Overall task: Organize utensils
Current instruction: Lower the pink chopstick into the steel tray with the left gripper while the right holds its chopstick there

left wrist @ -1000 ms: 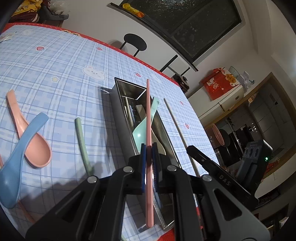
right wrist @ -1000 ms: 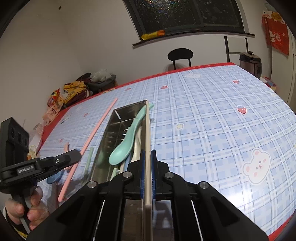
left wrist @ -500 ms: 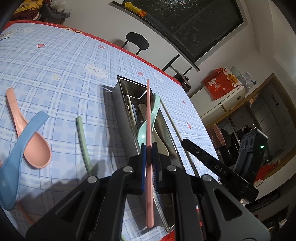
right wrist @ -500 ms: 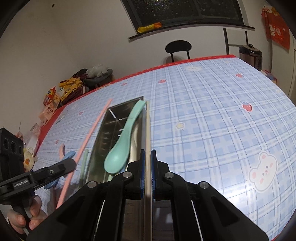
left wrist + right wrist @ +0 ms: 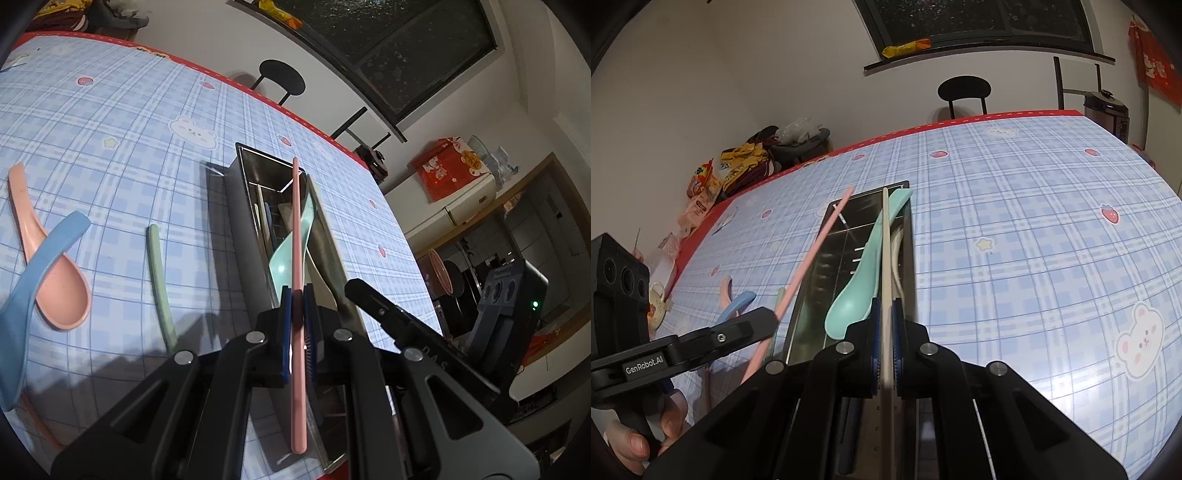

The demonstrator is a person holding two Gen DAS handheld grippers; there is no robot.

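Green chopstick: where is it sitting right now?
In the left wrist view the green chopstick lies flat on the tablecloth, between the pink spoon on its left and the steel tray on its right, touching neither.

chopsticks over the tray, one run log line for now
left hand-held gripper: shut on pink chopstick | right hand-held gripper: shut on beige chopstick | both above metal tray

The left wrist view looks forward along its own fingers from close above the near end of the steel tray (image 5: 332, 254), down the tray's length toward the window wall, with the other gripper's side showing right of the tray. The right wrist view sits equally near the tray (image 5: 812, 295), facing the same wall. Both share the tray, the checked tablecloth (image 5: 1015, 229) and the black chair (image 5: 964, 88).
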